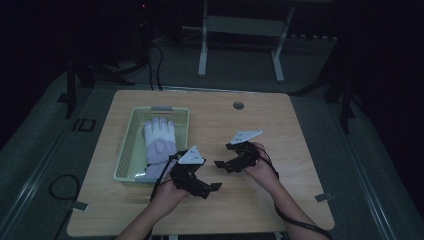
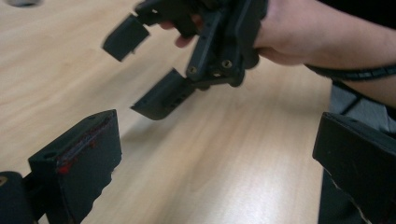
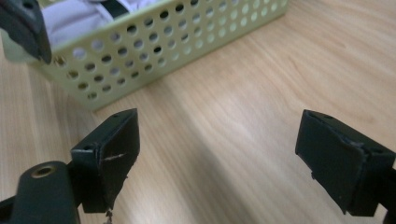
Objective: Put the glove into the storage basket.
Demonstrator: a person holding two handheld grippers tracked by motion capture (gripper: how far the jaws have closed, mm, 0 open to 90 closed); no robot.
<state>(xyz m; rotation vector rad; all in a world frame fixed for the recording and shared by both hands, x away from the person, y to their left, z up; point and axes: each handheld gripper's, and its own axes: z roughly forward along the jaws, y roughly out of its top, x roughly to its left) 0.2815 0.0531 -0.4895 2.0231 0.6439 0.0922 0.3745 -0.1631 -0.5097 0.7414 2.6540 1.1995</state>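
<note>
A white glove (image 1: 159,142) lies palm down in a pale green perforated basket (image 1: 126,150) on the left half of the wooden table (image 1: 280,200). My left gripper (image 1: 212,188) hovers just right of the basket's near corner, and its jaws stand wide apart over bare wood (image 2: 215,163). My right gripper (image 1: 223,157) is a little farther back and to the right, pointing left towards the basket. It is open too, with nothing between its jaws (image 3: 224,154). The right gripper view shows the basket wall (image 3: 154,51) ahead, with the glove (image 3: 74,18) behind the holes.
A round cable hole (image 1: 238,105) sits near the table's far edge. The left gripper view shows the right gripper (image 2: 149,70) and the hand holding it close in front. A white table frame (image 1: 240,30) stands on the dark floor beyond.
</note>
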